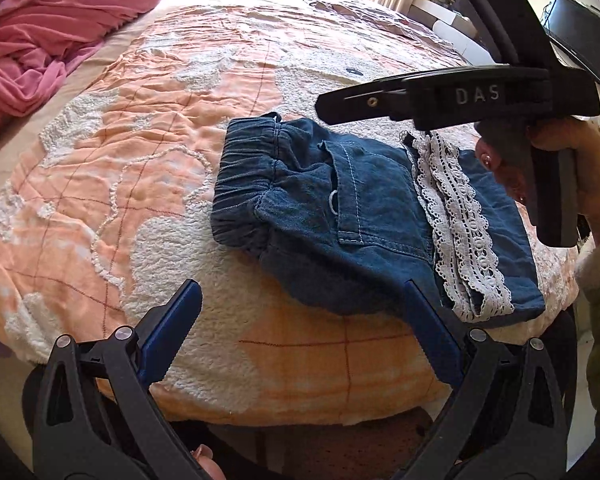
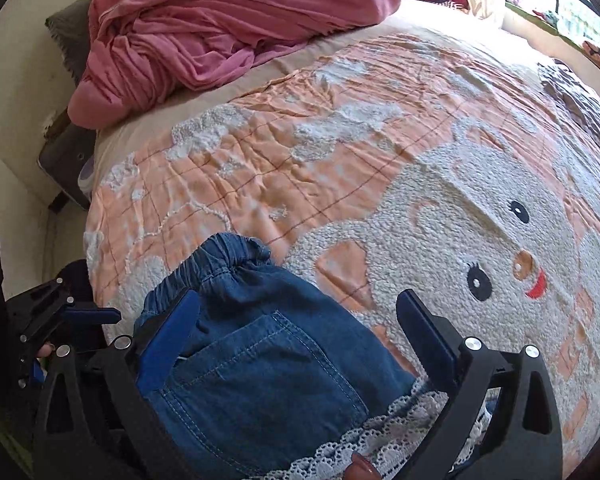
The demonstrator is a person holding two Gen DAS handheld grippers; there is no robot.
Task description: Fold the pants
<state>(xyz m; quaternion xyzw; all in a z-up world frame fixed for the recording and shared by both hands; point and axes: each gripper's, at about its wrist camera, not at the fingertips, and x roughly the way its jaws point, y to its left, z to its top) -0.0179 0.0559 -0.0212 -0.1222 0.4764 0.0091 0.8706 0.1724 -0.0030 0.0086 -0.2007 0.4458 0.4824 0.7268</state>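
The pants (image 1: 340,208) lie folded into a compact blue denim bundle on the bed (image 1: 140,160), near its front edge, on an orange and white quilt (image 2: 380,160). The elastic waistband faces left and far, a back pocket lies on top, and white lace trim (image 1: 456,216) runs across the right part of the bundle.

The left gripper (image 1: 300,316) hangs released just over the near edge of the pants, jaws spread wide with nothing between the pads; its right finger (image 1: 428,320) overlaps the denim in view, though I cannot tell if it touches.

The right gripper (image 2: 296,320) is also released, jaws wide apart above the pocket, grasping nothing.

A pink blanket (image 2: 220,32) is heaped at the far left of the bed
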